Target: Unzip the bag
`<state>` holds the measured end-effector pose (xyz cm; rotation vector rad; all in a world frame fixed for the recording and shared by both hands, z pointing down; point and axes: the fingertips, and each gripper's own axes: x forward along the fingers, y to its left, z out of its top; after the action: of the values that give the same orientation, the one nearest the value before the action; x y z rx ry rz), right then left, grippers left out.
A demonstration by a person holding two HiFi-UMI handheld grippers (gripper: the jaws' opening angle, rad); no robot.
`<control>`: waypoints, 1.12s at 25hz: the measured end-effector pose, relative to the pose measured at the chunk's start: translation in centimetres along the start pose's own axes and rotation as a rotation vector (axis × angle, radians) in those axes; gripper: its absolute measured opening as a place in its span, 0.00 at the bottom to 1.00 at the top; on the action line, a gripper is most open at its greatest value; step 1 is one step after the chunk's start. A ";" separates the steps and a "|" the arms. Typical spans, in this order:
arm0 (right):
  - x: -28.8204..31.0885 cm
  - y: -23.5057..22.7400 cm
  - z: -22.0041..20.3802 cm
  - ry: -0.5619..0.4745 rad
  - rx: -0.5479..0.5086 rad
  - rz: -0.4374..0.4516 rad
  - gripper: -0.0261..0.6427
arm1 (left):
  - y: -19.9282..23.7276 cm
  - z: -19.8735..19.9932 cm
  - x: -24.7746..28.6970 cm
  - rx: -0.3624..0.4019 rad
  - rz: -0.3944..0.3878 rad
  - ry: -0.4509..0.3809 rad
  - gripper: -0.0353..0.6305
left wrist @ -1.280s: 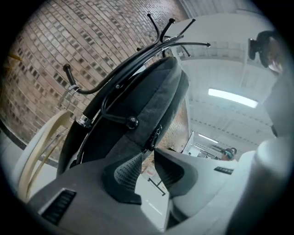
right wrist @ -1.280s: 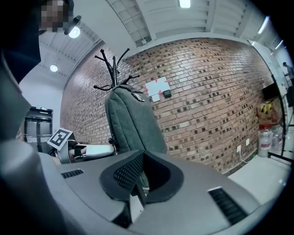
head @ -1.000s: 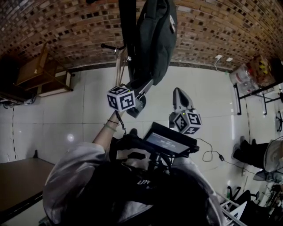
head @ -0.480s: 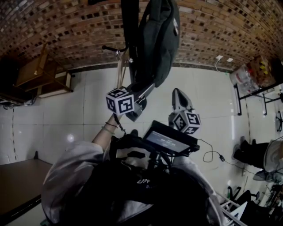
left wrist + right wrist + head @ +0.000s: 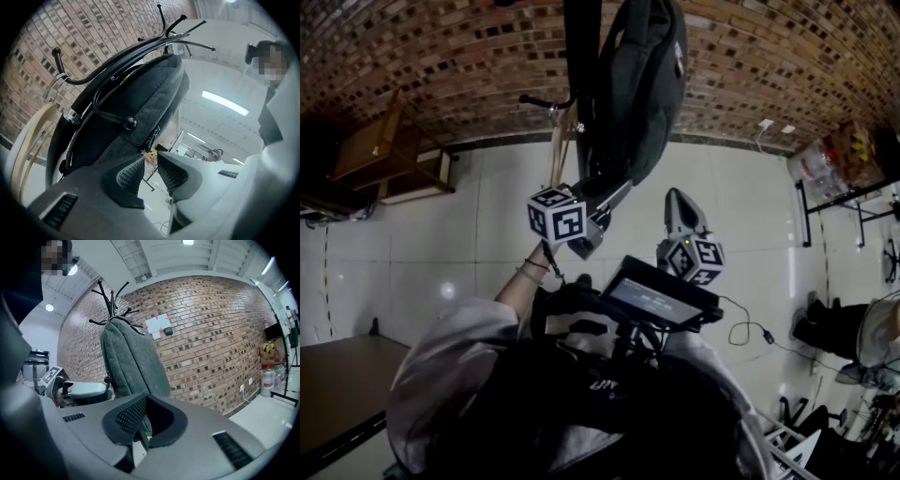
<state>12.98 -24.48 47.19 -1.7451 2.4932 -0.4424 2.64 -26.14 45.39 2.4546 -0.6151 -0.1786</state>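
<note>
Dark grey fabric backpack (image 5: 140,98) hangs on a black metal coat stand (image 5: 579,66), directly ahead of the left gripper (image 5: 151,161). Left gripper: jaws a narrow gap apart, nothing between them. The black zipper pull (image 5: 152,136) lies just beyond the jaw tips, ungripped. Right gripper (image 5: 146,401): jaws together, empty, with the backpack ahead and slightly left, well apart. Judged progress: no opening shows in the backpack. Approach is nearly complete; grasping and drawing the pull remain.
</note>
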 end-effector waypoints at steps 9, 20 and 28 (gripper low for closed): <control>-0.4 -0.3 0.0 -0.009 -0.003 -0.010 0.05 | -0.3 1.3 0.4 0.000 -0.007 -0.029 0.18; 0.0 0.1 -0.3 -0.005 0.005 -0.007 0.05 | -0.6 1.8 1.2 0.075 0.032 -0.050 0.12; -0.3 -0.1 -0.3 -0.002 0.005 -0.016 0.05 | -0.8 2.3 0.9 0.080 0.049 -0.098 0.08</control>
<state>13.13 -24.20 47.51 -1.7635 2.4768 -0.4477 3.18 -27.22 43.06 2.5171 -0.7366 -0.2600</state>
